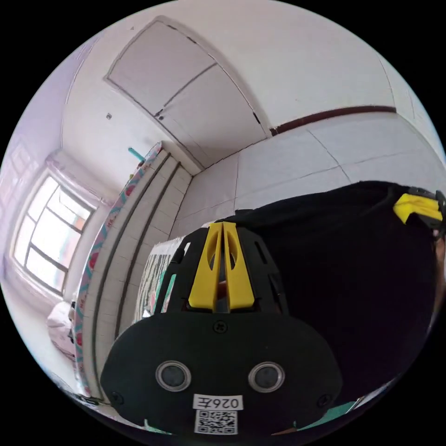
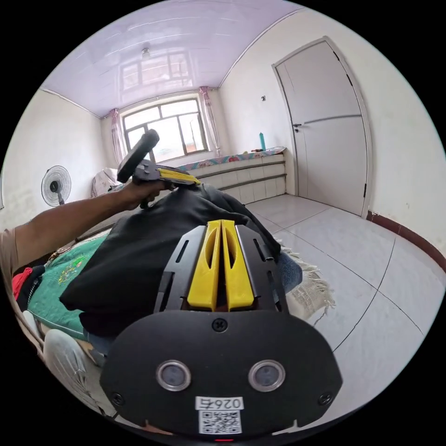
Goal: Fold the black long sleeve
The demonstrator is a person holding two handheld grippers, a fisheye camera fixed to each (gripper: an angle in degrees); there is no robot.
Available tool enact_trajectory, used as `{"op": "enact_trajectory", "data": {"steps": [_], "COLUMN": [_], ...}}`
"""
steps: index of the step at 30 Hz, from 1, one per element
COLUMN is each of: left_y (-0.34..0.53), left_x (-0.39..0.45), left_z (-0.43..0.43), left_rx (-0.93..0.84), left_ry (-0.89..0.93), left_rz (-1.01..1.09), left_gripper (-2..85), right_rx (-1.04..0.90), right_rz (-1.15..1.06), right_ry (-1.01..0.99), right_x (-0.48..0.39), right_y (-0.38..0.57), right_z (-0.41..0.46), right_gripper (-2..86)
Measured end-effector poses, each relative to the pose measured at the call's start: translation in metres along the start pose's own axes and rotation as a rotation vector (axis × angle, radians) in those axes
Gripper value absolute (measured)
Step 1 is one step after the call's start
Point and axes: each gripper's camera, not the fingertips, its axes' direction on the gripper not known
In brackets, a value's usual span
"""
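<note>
1. In the right gripper view, the black long-sleeved cloth garment (image 2: 134,251) is seen lifted at centre left, above a green patterned cover (image 2: 55,278); it is held at both ends.
2. The right gripper (image 2: 221,222), black-bodied with yellow jaws, is pressed together on the garment's near edge.
3. At upper left, the left gripper (image 2: 193,181) is clamped on the far edge, gripped by a hand (image 2: 139,190).
4. In the left gripper view, the garment (image 1: 353,278) is seen at right; a white door (image 1: 186,88) lies at upper left.

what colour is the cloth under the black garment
Green, with a faint embroidered pattern; it shows best in the right gripper view, beneath the black long-sleeve garment.
</note>
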Motion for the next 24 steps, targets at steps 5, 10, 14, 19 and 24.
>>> {"op": "enact_trajectory", "data": {"steps": [5, 10, 14, 19, 24], "left_y": [0.104, 0.239, 0.385, 0.548, 0.699], "left_x": [-0.097, -0.134, -0.136, -0.131, -0.106], "left_z": [-0.102, -0.22, -0.352, -0.495, -0.629], "left_rx": [0.106, 0.076, 0.193, 0.15, 0.086], "left_ry": [0.036, 0.035, -0.039, -0.25, -0.621], "left_rz": [-0.281, -0.407, -0.555, -0.76, -0.991], "left_gripper": [-1.0, -1.0, -1.0, -0.9, -0.5], "right_rx": [0.078, 0.229, 0.336, 0.2, 0.091], "right_rz": [0.144, 0.249, 0.129, -0.12, -0.381], "right_ry": [-0.089, 0.168, -0.034, -0.422, -0.769], "right_x": [0.003, -0.038, -0.113, -0.235, -0.404], "right_y": [0.021, 0.059, 0.068, 0.03, -0.007], "right_z": [-0.037, -0.109, -0.155, -0.154, -0.132], "right_gripper": [-0.9, -1.0, -1.0, -1.0, -0.9]}}
